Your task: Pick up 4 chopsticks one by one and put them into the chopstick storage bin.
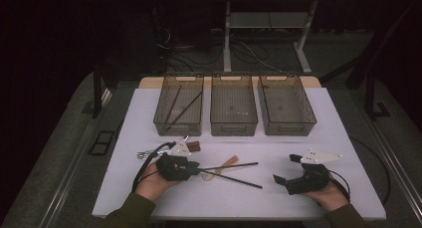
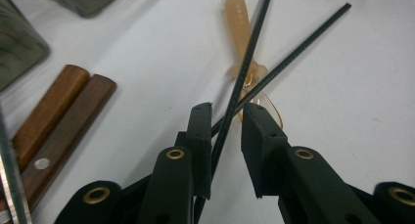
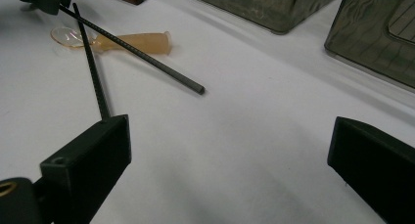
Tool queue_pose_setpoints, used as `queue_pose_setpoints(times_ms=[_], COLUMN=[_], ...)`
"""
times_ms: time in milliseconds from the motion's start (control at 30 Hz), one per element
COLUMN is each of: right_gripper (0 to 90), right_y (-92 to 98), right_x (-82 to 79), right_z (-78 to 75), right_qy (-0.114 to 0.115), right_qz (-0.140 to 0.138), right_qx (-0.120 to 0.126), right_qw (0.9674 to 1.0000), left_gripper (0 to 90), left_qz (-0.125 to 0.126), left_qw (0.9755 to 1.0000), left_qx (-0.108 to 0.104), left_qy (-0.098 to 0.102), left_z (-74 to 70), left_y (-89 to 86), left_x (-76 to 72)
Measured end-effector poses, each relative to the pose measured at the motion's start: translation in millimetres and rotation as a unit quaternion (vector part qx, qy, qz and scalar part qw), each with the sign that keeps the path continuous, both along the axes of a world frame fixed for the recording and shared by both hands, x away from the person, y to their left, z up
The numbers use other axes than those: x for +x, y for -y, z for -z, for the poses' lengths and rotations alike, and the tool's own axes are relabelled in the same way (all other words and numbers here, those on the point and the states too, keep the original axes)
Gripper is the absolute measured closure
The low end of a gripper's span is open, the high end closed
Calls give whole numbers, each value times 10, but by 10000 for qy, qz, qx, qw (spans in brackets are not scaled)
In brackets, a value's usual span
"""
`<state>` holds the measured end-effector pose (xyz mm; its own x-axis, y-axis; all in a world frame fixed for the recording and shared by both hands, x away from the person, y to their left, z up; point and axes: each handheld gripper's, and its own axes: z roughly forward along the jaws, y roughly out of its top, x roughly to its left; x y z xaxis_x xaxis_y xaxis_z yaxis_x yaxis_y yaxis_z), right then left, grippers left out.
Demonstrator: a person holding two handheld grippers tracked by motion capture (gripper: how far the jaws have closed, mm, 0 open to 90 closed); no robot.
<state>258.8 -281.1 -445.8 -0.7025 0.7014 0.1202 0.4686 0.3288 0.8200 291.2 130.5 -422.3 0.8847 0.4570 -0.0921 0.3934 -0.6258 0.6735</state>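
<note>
Black chopsticks point(image 2: 230, 111) cross between the jaws of the left tool point(image 2: 226, 121).
They lie on the white table point(image 1: 278, 198), long axes running from the left tool toward the right tool point(image 1: 286, 173), over an amber spoon point(image 2: 242, 33). The left jaws stand slightly apart around one stick, not pressing it. The right tool is wide open, empty, farther off.

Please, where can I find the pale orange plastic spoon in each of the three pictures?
High view: the spoon lies at table centre, under the two crossed black chopsticks.
Left gripper view: upper middle, handle pointing away, bowl just beyond the left tongs.
Right gripper view: upper left, bowl to the left.
Shared landmark: the crossed black chopsticks lying over the spoon.
</note>
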Motion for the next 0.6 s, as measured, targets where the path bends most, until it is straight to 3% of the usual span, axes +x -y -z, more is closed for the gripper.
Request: queue_pose_setpoints(times_ms=[600], right_gripper=[22], right_y=[3], right_x=[-7], right_z=[-7], right_qy=[5], right_qz=[7], right_qx=[4], right_qw=[10000], left_gripper=[771], left_qz=[156], left_qw=[9995], left_qx=[236], left_qy=[-154], left_z=[76], left_y=[74], left_x=[-49])
